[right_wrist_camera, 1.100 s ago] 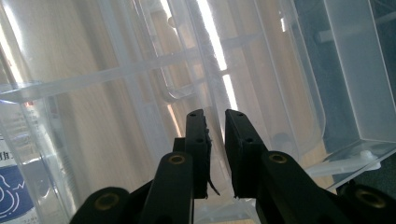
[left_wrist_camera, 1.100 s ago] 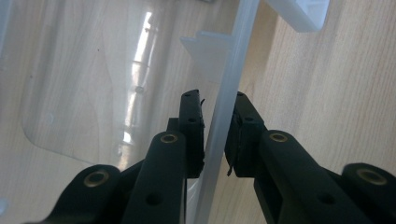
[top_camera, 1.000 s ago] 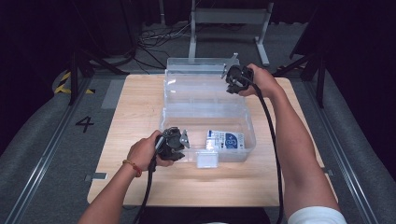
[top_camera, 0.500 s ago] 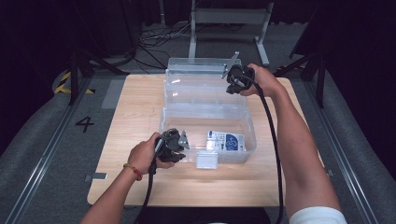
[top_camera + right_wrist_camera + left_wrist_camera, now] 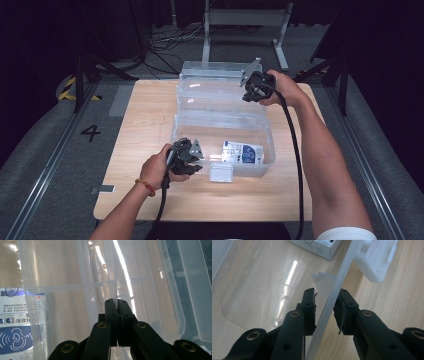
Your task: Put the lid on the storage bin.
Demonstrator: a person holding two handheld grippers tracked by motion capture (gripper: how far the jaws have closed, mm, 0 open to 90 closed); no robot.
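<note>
Sitting mid-table on the wooden table [image 5: 145, 120], the clear plastic box [image 5: 220, 127], lid [image 5: 220, 82] thrown back on the far side. Lying inside the box against its near wall, a white and blue carton [image 5: 243, 151]. Hanging off the outside of that near wall, the white latch [image 5: 220, 171]. Reaching in at the lid's far right corner, the right gripper [image 5: 117, 305], jaws pressed together on a thin edge of the lid's clear plastic, having just been closing. Straddling the box's near wall toward its left end, the left gripper [image 5: 325, 308], jaws apart with the wall standing between them, left pad clear of it, having just been opening.
</note>
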